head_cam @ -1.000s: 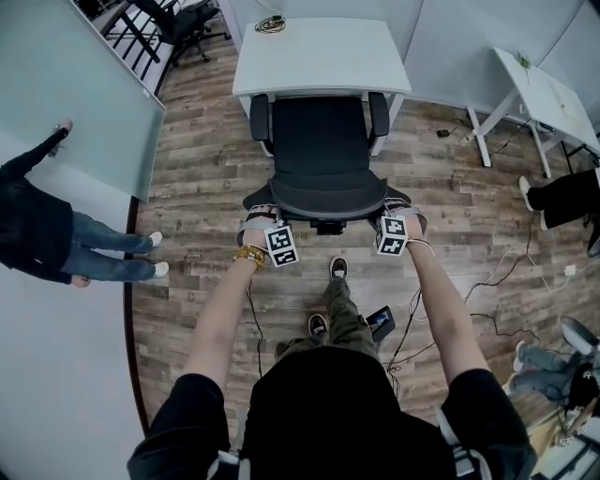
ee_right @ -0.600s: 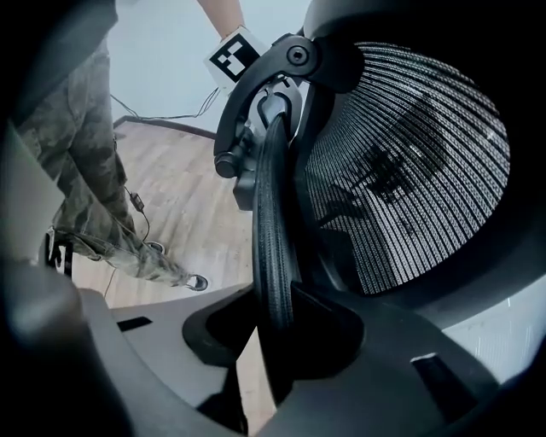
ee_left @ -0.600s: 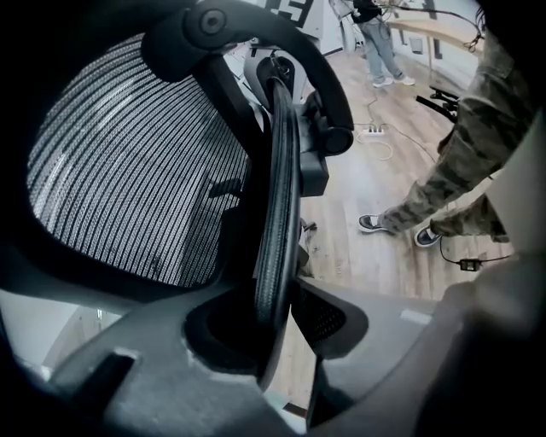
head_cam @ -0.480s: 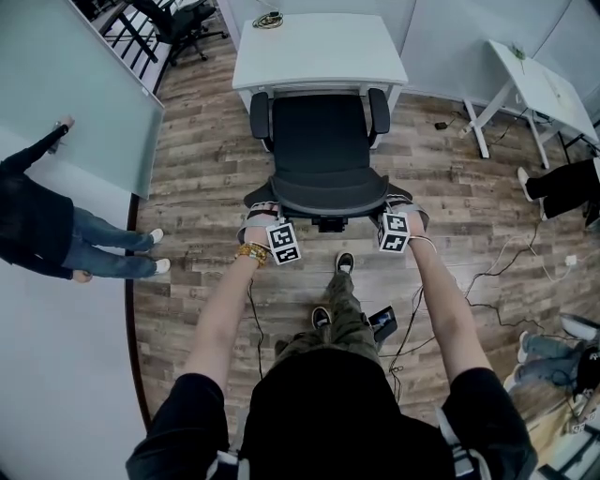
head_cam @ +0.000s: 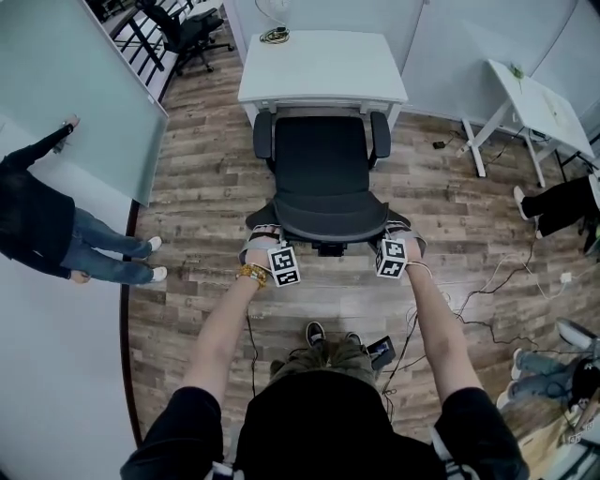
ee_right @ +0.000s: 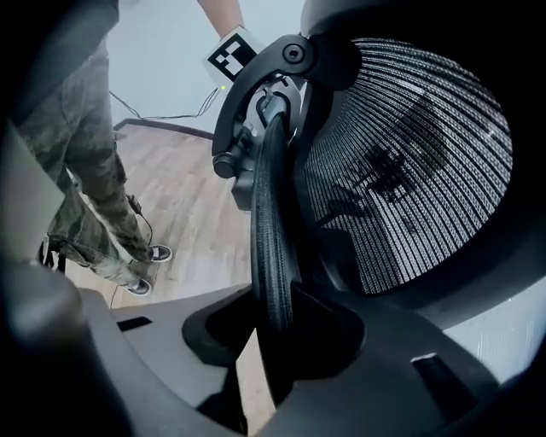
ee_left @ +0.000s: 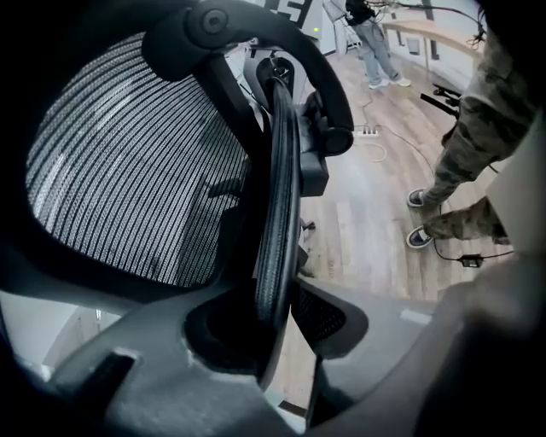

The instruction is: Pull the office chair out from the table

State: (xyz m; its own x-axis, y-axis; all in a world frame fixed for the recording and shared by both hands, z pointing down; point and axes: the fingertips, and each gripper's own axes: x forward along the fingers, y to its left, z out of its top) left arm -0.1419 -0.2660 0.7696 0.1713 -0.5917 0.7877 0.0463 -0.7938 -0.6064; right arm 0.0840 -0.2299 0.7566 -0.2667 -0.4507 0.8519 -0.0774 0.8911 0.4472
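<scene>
The black office chair (head_cam: 321, 155) stands on the wood floor just in front of the white table (head_cam: 323, 66), its seat facing the table and its mesh backrest toward me. My left gripper (head_cam: 261, 236) is shut on the backrest's left rim (ee_left: 277, 196). My right gripper (head_cam: 399, 230) is shut on the right rim (ee_right: 271, 239). In the left gripper view the gripper (ee_left: 266, 337) has the ribbed rim running down between its jaws. The right gripper (ee_right: 275, 346) shows the same, with grey mesh (ee_right: 409, 171) beside it.
A person (head_cam: 47, 225) stands at the left by a glass partition (head_cam: 75, 84). Another office chair (head_cam: 183, 28) is at the back left and a second white table (head_cam: 539, 94) at the right. Cables (head_cam: 487, 281) trail over the floor at my right. My own shoes (head_cam: 315, 333) are right behind the chair.
The chair and both grippers have come back toward me, away from the table, widening the gap between seat and table. My feet have stepped back.
</scene>
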